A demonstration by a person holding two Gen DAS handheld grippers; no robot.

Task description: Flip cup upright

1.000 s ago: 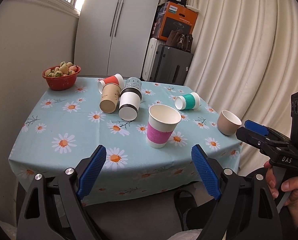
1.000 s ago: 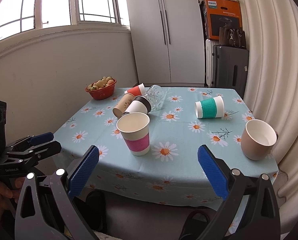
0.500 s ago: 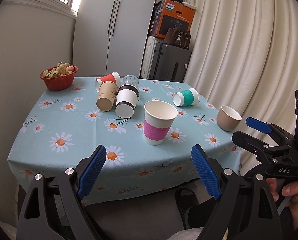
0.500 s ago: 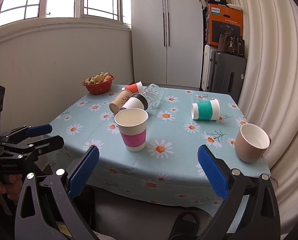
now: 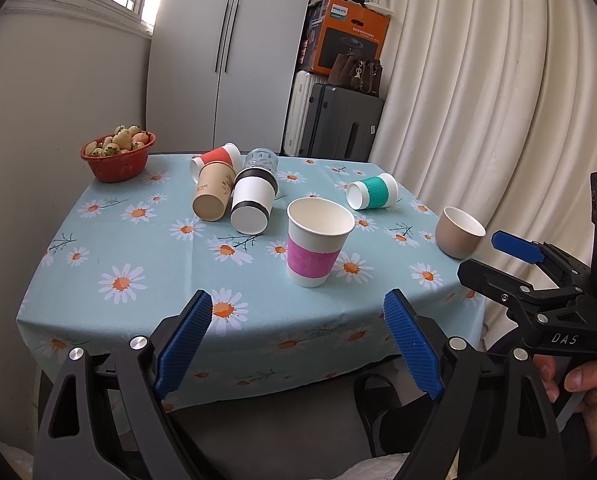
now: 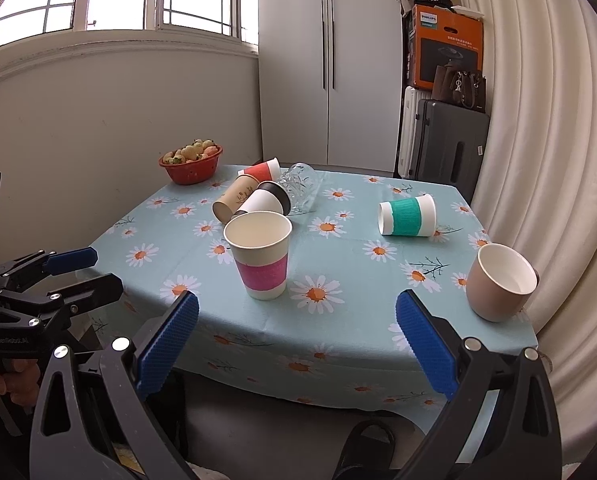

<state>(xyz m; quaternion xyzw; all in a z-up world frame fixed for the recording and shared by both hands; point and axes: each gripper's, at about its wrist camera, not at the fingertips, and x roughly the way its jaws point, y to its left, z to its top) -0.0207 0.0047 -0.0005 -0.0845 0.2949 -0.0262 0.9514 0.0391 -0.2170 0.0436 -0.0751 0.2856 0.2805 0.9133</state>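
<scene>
A pink-banded paper cup [image 5: 316, 242] [image 6: 260, 254] stands upright near the front of the daisy-print table [image 5: 146, 280] [image 6: 354, 316]. A beige cup [image 5: 458, 232] [image 6: 500, 282] stands upright at the right edge. A green-banded cup [image 5: 372, 191] [image 6: 407, 215] lies on its side. A kraft cup [image 5: 213, 193] [image 6: 234, 199], a black-banded white cup [image 5: 252, 204] [image 6: 267, 200], a red cup [image 5: 216, 156] [image 6: 259, 169] and a glass [image 5: 261, 160] [image 6: 300, 188] lie together at the back. My left gripper [image 5: 298, 342] and right gripper [image 6: 298, 344] are open and empty, short of the table's front edge.
A red bowl of strawberries [image 5: 117, 156] [image 6: 190, 162] sits at the back left corner. Suitcases [image 5: 338, 128] and an orange box [image 5: 348, 36] stand behind the table. A curtain [image 5: 478, 100] hangs along the right side. A white cabinet [image 5: 226, 56] is behind.
Both grippers have drawn back and slightly lower from the table, so the cups look farther off. Both stay open. No cup has moved.
</scene>
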